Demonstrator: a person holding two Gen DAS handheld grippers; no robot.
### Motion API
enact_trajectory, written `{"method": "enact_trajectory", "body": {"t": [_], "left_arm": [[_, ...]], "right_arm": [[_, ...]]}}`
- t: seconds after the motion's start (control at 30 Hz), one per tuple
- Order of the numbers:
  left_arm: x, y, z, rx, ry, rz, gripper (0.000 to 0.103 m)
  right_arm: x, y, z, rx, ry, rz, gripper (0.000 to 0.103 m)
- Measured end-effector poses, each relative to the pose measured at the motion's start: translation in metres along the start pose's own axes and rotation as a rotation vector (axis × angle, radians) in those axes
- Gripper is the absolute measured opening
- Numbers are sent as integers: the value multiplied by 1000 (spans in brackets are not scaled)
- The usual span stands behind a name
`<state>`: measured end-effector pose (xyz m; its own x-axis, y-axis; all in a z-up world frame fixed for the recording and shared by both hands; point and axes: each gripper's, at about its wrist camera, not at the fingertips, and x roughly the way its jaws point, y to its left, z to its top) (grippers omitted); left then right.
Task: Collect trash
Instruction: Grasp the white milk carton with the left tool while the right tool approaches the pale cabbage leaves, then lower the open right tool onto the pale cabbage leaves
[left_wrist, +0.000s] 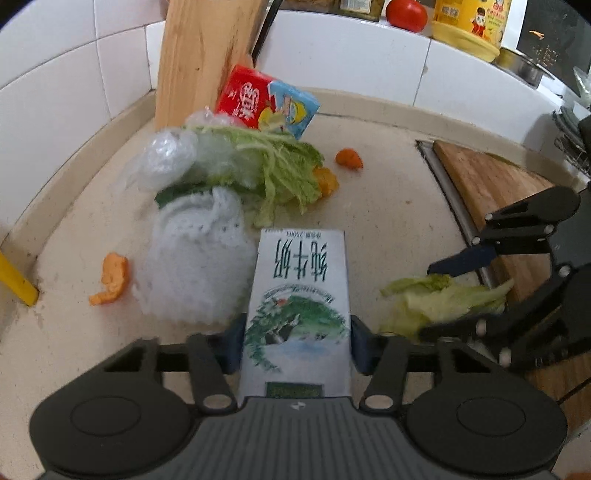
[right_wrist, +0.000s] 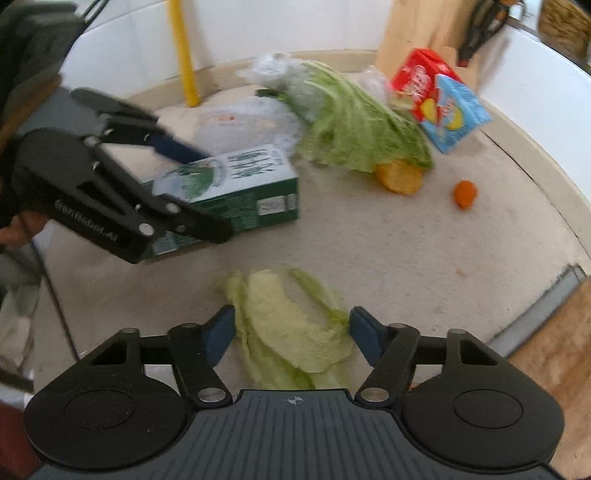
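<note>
Cartons, two: milk carton (left_wrist: 297, 310) gripped, juice carton (left_wrist: 266, 101) beside cabbage (left_wrist: 273, 166).

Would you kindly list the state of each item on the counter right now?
Milk carton: lying flat, clamped by left tongs.
Loose cabbage leaf: flat, between open right tongs.
Red-and-blue juice box: tipped against wooden board.
Cabbage pile: untouched.

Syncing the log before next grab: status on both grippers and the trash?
Left gripper shut on milk carton. Right gripper open, straddling loose cabbage leaf. Juice box, peels, plastic wrap still on counter. Nothing blocking.
</note>
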<state>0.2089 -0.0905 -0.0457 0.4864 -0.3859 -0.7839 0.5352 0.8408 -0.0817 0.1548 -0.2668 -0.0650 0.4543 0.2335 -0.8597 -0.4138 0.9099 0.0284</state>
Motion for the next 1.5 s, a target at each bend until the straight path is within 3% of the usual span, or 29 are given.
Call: {"method": "enact_trajectory", "body": {"t": [0.07,0.13,0.3,0.4,0.43,0.47,0.53,0.8,1.0,1.1,1.23,1.5], "left_arm": [[-3,0,-2,-5,1,-1,47],[-6,0,-5,-5,5,0,46],[-19,3,-13,-8,0,14,50],[-22,5,-12,-9,-17,38,66],[-23,5,-11,-11,-26,43,68],[-23,6,-10,-12,-33,42,69],[-20,5,-7,-8,-36,28,72],[-6,-9,-5,51,2,38,74],[-5,-5,-7,21,2,45,74],[-5,-5,-8,17,3,42,74],[-5,-6,-10,24,3,49,74],[0,-3,-12,9,15,43,76]], "right_arm": [[-3,0,0,21,-7,0,44],[-6,2,0,38,3,11,29],[-11,12,1,52,1,5,25],[-9,12,3,60,1,11,35],[-10,11,3,66,-7,7,46],[-10,9,4,71,-6,10,67],[-13,6,4,80,-7,-7,83],[-11,9,-1,49,-18,0,84],[-4,4,-3,88,-6,4,84],[-3,4,-5,84,1,-9,86],[1,4,-7,93,34,5,103],[1,5,-10,51,39,-41,103]]}}
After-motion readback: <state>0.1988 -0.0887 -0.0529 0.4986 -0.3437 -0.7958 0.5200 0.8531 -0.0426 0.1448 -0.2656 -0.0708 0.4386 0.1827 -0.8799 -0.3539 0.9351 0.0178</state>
